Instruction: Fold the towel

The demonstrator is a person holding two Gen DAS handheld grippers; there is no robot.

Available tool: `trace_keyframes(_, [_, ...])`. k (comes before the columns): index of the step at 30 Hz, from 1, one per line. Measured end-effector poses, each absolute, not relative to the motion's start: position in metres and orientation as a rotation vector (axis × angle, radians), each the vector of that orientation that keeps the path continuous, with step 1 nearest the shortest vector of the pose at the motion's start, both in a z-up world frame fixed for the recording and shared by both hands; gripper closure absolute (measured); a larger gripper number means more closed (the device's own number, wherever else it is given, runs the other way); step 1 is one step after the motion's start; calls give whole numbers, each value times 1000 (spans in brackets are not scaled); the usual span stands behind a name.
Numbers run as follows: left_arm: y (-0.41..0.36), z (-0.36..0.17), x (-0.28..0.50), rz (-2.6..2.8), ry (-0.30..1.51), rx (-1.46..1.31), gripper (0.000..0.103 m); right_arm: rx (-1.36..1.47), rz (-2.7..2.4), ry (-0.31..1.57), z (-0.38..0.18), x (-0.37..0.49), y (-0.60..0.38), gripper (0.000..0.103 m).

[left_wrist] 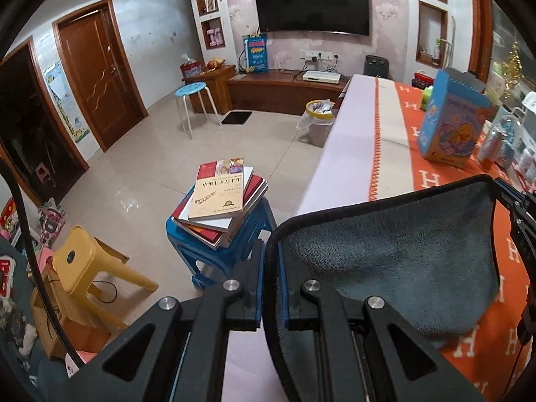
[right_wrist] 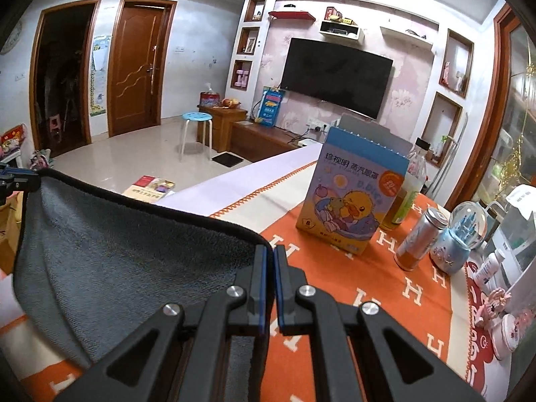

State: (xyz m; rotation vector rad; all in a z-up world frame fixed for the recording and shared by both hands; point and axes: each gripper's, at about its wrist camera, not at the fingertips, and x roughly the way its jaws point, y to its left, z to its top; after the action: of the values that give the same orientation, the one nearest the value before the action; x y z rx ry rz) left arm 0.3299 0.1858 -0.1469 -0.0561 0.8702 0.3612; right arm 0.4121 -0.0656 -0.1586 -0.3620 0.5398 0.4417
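A grey towel with a black hem hangs stretched between my two grippers above the orange table. My left gripper is shut on the towel's left corner. My right gripper is shut on the right corner; the towel sags to its left. The right gripper's fingers show at the right edge of the left wrist view, and the left gripper shows at the far left of the right wrist view. The towel's lower part hangs down out of sight.
The table's orange cloth bears a blue duck box, a bottle, a can, a snow globe and small jars. Left of the table stand a blue stool with books and a yellow stool.
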Motion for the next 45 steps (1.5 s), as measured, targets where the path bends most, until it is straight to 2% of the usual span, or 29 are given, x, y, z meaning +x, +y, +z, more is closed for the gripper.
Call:
trace_keyframes(10, [197, -187, 355, 376, 966, -104, 93, -383, 427, 574, -197, 432, -54, 98])
trace_keyframes(12, [199, -190, 356, 392, 972, -109, 88, -381, 423, 586, -201, 434, -53, 98])
trace_keyframes(13, [201, -191, 356, 402, 972, -106, 78, -382, 422, 590, -202, 434, -52, 97])
trace_keyframes(16, [204, -188, 352, 408, 970, -112, 73, -392, 409, 590, -201, 434, -53, 94])
trace_keyframes(18, [207, -182, 348, 401, 968, -128, 68, -384, 404, 589, -197, 432, -55, 86])
trace_keyframes(21, [209, -172, 337, 397, 966, -147, 65, -381, 396, 582, -189, 428, -59, 75])
trace_keyframes(25, [209, -160, 318, 385, 965, -184, 51, -381, 375, 555, -173, 414, -64, 67])
trace_keyframes(30, [206, -143, 285, 362, 952, -206, 40, -385, 349, 539, -156, 390, -72, 52])
trace_keyframes(34, [203, -130, 259, 343, 938, -223, 35, -370, 306, 548, -145, 367, -80, 47])
trace_keyframes(36, [203, -123, 244, 328, 931, -227, 32, -358, 278, 550, -139, 350, -85, 41])
trace_keyframes(41, [201, -106, 211, 280, 917, -233, 19, -330, 228, 565, -125, 311, -96, 33])
trace_keyframes(45, [203, -96, 179, 236, 911, -237, 18, -298, 179, 583, -114, 273, -107, 28])
